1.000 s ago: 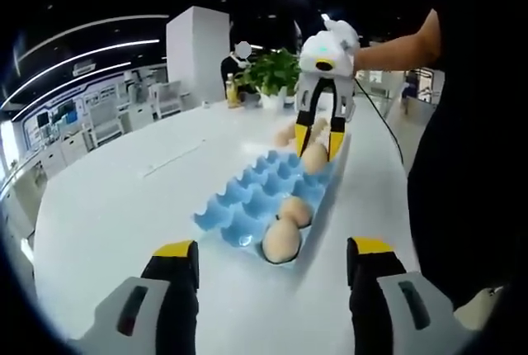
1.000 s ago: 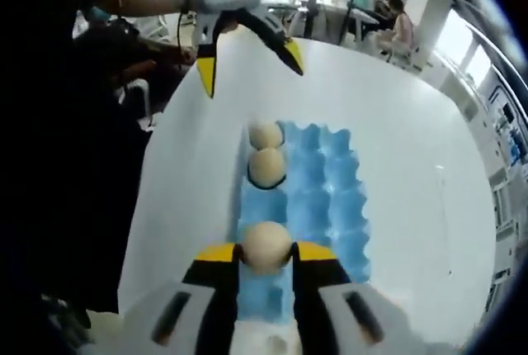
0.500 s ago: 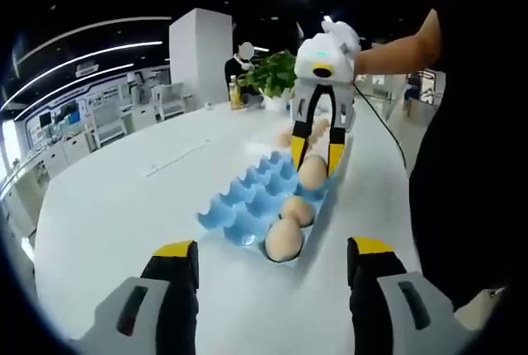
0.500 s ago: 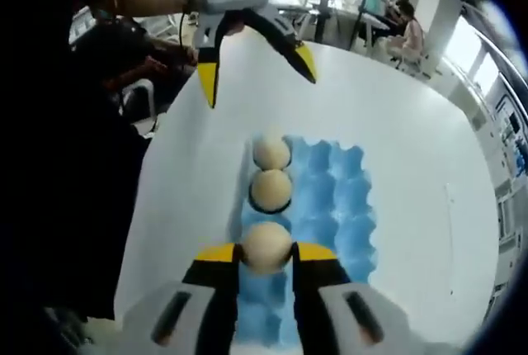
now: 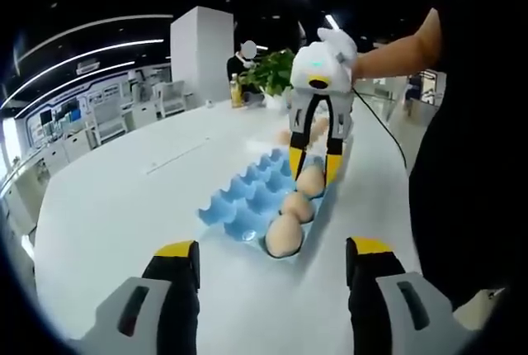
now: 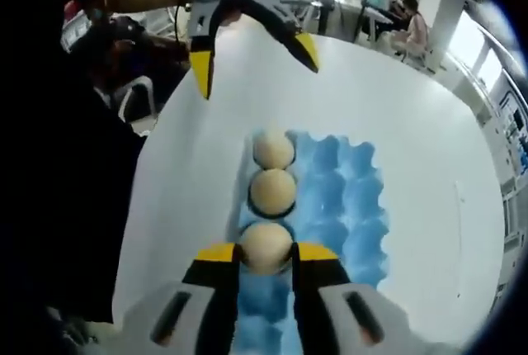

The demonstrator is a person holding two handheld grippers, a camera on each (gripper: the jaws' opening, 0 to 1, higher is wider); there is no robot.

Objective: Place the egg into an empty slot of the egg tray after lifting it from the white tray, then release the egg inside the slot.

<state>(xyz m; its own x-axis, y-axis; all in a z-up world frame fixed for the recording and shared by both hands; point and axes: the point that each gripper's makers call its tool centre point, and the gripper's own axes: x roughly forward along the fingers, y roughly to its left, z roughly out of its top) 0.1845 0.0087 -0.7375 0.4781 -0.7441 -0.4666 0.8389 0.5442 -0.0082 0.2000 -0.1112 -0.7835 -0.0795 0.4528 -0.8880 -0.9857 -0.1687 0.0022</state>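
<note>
A blue egg tray (image 5: 247, 198) lies on the white table, with two eggs (image 5: 283, 238) (image 5: 297, 205) in its right-hand row. My right gripper (image 5: 313, 167) is shut on a third egg (image 5: 311, 180), low over the slot behind those two. In the right gripper view the held egg (image 6: 266, 248) sits between my right gripper's (image 6: 267, 253) yellow tips, in line with the two seated eggs (image 6: 272, 191) (image 6: 273, 149) on the blue tray (image 6: 351, 198). Whether it touches the slot I cannot tell. My left gripper (image 6: 254, 59) hangs open beyond the tray; its own jaws (image 5: 272, 249) hold nothing.
More eggs (image 5: 285, 136) lie past the blue tray, partly hidden by the right gripper. A potted plant (image 5: 271, 70) and a white pillar (image 5: 198, 45) stand at the far table edge. A person's dark body (image 5: 470, 165) borders the table's right side. People sit in the background (image 6: 408, 29).
My right gripper has come down and nearer with the egg, from the tray's far end to the slot just behind the two seated eggs. The left gripper stays open.
</note>
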